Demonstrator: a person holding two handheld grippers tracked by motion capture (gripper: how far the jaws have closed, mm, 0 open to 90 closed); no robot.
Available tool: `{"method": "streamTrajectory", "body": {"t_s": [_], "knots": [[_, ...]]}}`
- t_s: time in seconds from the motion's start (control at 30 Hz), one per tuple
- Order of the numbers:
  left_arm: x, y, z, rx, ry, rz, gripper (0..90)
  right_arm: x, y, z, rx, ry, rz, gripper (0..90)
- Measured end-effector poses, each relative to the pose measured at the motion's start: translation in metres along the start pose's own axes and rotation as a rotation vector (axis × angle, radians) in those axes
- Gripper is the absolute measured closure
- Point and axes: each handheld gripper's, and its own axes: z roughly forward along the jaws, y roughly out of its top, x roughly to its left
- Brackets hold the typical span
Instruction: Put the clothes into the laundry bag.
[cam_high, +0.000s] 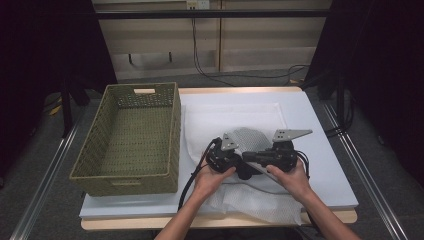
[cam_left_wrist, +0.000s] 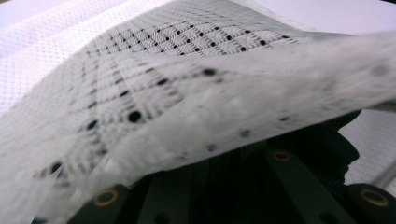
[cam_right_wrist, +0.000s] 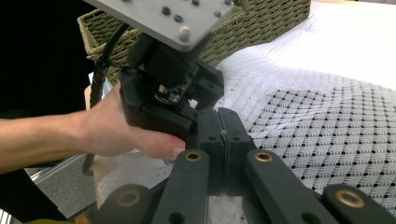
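At the table's near edge, right of the basket (cam_high: 131, 137), 2 grippers (cam_high: 248, 161) are pinching shut on the white mesh cloth (cam_high: 235, 122), needing level, taut lifting for a clean fold.

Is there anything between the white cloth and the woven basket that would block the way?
Nothing visible does. The white cloth lies on the table beside the woven basket, held by both grippers, and the basket has an open top.
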Motion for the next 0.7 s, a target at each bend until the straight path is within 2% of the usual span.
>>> {"method": "streamTrajectory", "body": {"t_s": [0.03,0.2,0.33,0.43,0.47,0.53,0.7], "knots": [[0.0,-0.001,0.001,-0.009,0.011,-0.002,78.5,-0.001,0.0,0.0,0.002,-0.002,0.001,89.4],[0.001,-0.006,0.002,-0.008,-0.001,-0.006,74.7,-0.003,-0.004,0.001,0.016,-0.003,0.004,89.4],[0.003,-0.011,-0.006,-0.026,-0.058,-0.022,67.4,-0.004,-0.004,0.0,0.016,-0.007,0.01,89.3],[0.002,-0.014,-0.014,-0.016,-0.068,-0.004,61.6,-0.006,-0.005,0.0,0.015,-0.008,0.01,89.4],[0.002,-0.015,-0.016,-0.019,-0.085,-0.003,58.8,-0.006,-0.005,0.001,0.018,-0.007,0.01,89.4],[0.0,-0.015,-0.022,-0.015,-0.085,0.022,56.2,-0.006,-0.005,0.001,0.02,-0.009,0.01,89.4],[-0.003,-0.016,-0.036,-0.017,-0.099,0.032,48.3,-0.006,-0.005,0.001,0.021,-0.008,0.01,89.3]]}}
